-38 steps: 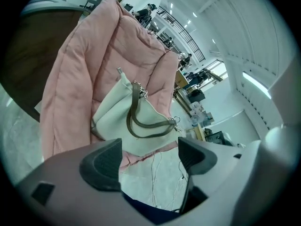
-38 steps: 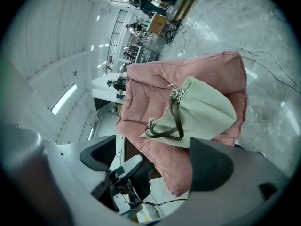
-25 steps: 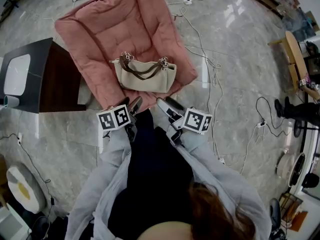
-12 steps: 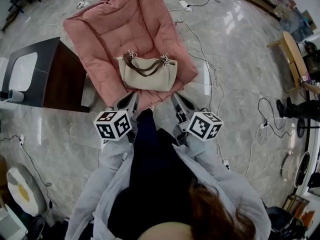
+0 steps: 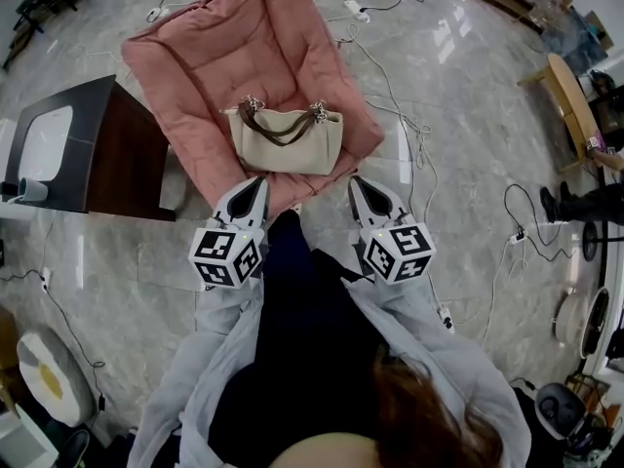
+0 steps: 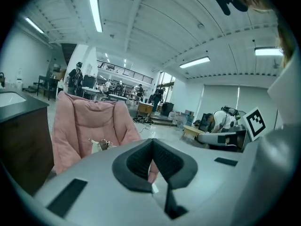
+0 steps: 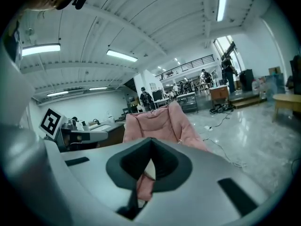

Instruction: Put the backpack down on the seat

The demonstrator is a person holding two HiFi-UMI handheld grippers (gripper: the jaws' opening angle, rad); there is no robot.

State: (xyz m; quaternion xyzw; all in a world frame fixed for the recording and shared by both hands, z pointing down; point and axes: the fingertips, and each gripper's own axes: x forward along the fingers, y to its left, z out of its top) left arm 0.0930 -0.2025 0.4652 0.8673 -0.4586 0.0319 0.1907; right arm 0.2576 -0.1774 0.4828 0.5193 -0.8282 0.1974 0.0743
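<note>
The backpack [image 5: 286, 142] is a beige bag with brown handles. It stands upright on the seat of the pink padded chair [image 5: 224, 57], near the seat's front edge. Neither gripper touches it. My left gripper [image 5: 256, 183] is shut and empty, just short of the chair's front edge, below the bag's left side. My right gripper [image 5: 357, 183] is also shut and empty, below the bag's right side. In the left gripper view the closed jaws [image 6: 151, 142] point past the chair [image 6: 80, 126], and the bag [image 6: 98, 145] peeks over them. The right gripper view shows its closed jaws [image 7: 150, 142] under the chair's back [image 7: 155, 121].
A dark side table [image 5: 107, 164] with a white basin stands left of the chair. Cables [image 5: 409, 135] trail over the glossy floor to the right. A wooden table [image 5: 575, 96] and a person's feet [image 5: 570, 208] are at the far right. A round cushion [image 5: 44, 378] lies at lower left.
Both grippers went from open to shut and turned their tips toward the chair. The bag stays on the seat, untouched.
</note>
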